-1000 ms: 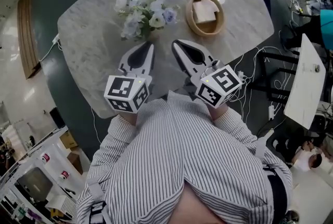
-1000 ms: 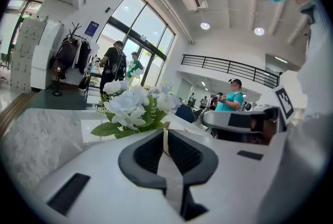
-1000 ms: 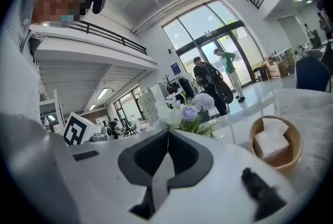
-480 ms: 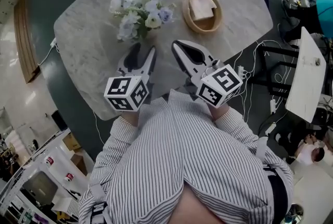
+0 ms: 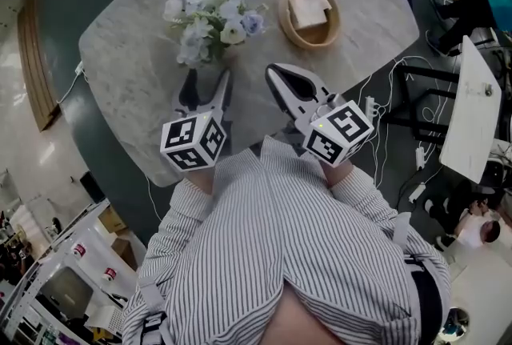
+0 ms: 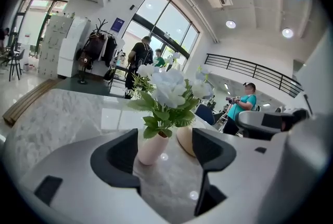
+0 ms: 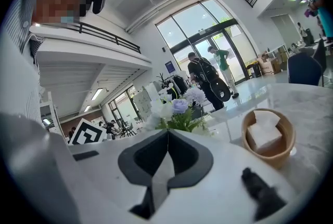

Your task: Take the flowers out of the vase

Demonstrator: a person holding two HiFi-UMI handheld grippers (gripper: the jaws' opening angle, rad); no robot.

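A bunch of pale blue and white flowers (image 5: 210, 9) stands in a small pink vase (image 6: 153, 147) on the marble table (image 5: 136, 55). My left gripper (image 5: 206, 83) is just short of the vase, level with it. Its jaws have just been opening and now stand wide, with nothing between the pads. In the left gripper view the left gripper (image 6: 165, 134) frames the vase, with the flowers (image 6: 166, 88) above the gap. My right gripper (image 5: 278, 73) is shut and holds nothing, to the right of the flowers. Over the right gripper (image 7: 167, 132) the flowers (image 7: 179, 108) show.
A wooden bowl (image 5: 298, 31) with white folded paper sits right of the flowers and shows as the bowl (image 7: 250, 147) in the right gripper view. The table's near edge lies under my grippers. A white board (image 5: 472, 127) and cables are on the floor at the right. People stand far behind.
The left gripper's jaws went from shut to wide open. It dipped a little and edged toward the vase. The right gripper stayed put.
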